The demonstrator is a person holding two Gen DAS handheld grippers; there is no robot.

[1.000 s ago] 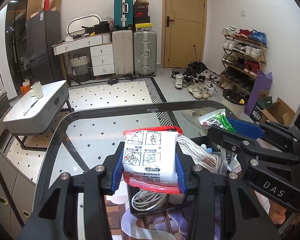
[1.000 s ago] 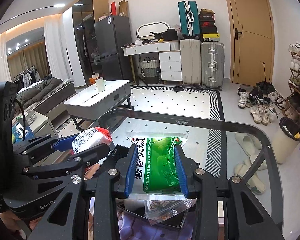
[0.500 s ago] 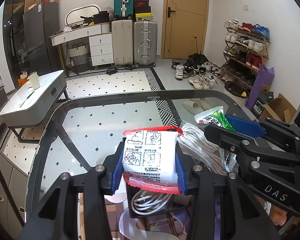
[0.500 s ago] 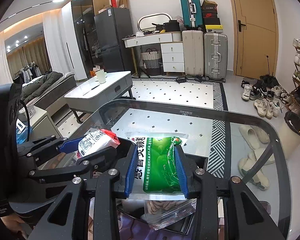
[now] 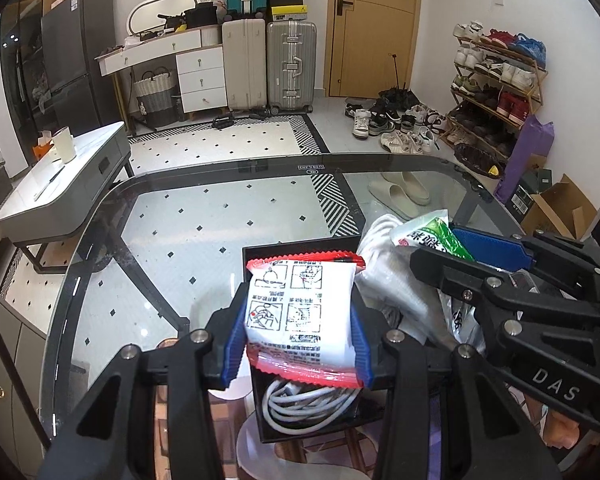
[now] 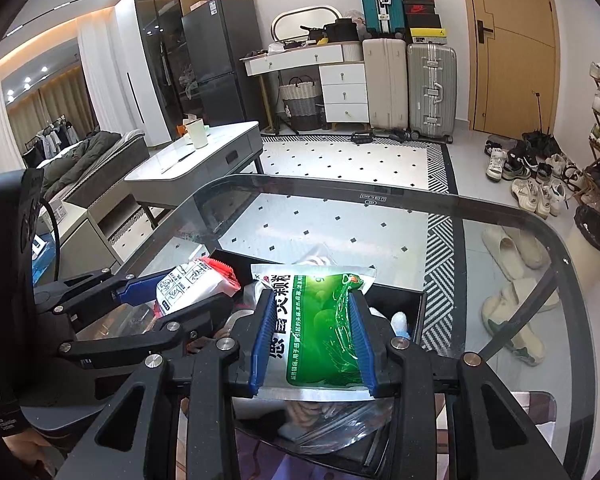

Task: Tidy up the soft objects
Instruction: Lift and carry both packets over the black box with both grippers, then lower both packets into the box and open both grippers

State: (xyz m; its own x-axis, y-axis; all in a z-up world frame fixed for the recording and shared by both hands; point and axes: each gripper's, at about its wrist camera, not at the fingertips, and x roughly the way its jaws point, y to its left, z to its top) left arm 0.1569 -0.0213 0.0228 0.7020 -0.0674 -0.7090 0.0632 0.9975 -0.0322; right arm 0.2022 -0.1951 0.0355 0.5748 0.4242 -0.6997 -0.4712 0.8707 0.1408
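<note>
1. The left gripper (image 5: 300, 336) has its jaws clamped on a white packet (image 5: 300, 308) with red edges, held above the black tray (image 5: 268, 252) on the glass desk (image 5: 180, 216)
2. The right gripper (image 6: 310, 340) has its jaws pinched on a green sachet (image 6: 324, 320) over the same tray
3. This looks like the placing step: both soft packs seem bound for the tray
4. Next move likely calls for lowering each among the cable (image 5: 300, 404) and bags, then releasing

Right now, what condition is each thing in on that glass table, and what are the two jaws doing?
Left gripper: jaws shut on white red-edged packet.
Right gripper: jaws shut on green-and-white sachet.
Black open-topped box: open, holding coiled white cable.
Glass table: bare beyond the box.
</note>
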